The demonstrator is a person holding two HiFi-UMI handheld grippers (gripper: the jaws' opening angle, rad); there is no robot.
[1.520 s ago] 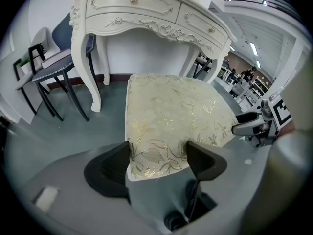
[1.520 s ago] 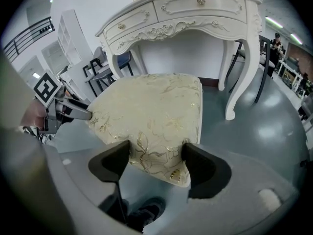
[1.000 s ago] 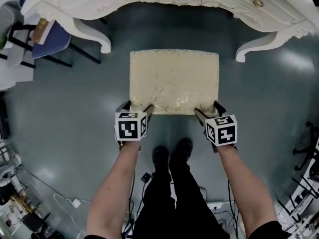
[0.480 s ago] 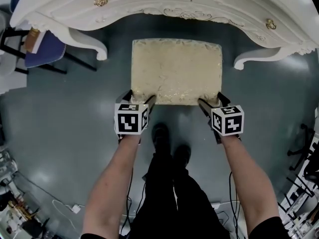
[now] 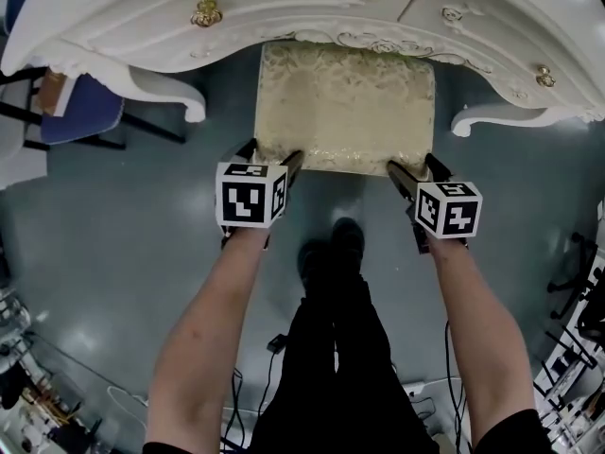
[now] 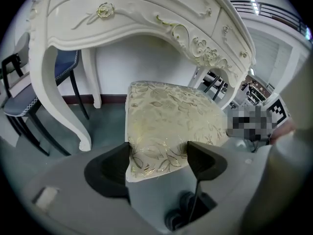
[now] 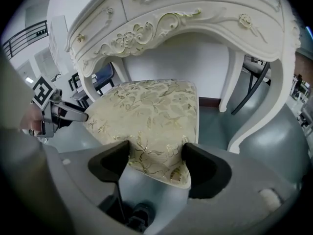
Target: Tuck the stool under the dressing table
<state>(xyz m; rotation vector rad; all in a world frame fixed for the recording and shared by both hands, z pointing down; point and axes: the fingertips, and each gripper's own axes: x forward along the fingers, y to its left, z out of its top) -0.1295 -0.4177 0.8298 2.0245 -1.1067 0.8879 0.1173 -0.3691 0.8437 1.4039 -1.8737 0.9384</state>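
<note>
The stool (image 5: 345,107) stands on the grey floor (image 5: 113,253) between the two curved front legs of the dressing table (image 5: 284,17). The far part of its seat is under the carved front edge of the table, while the near edge is not yet under it.

The left gripper (image 5: 271,154) holds the near left corner of the seat, and the right gripper (image 5: 414,165) holds the near right corner. In each gripper view the jaws stand rather wide, but the gap is filled: the corner of the cushion sits between the pads and the fabric touches both of them.

The seat is padded and covered with a shiny, gold-patterned cloth, so I judge it soft at the surface and a little slippery – the pads can sink in or slide if only the cloth is pinched. The frame under the padding is probably stiff, and the corners are the best place to hold it. The legs of the stool are hidden, so its weight is hard to judge, but on this smooth floor it should slide with an even push from both sides – uneven force would turn it toward a table leg.
</note>
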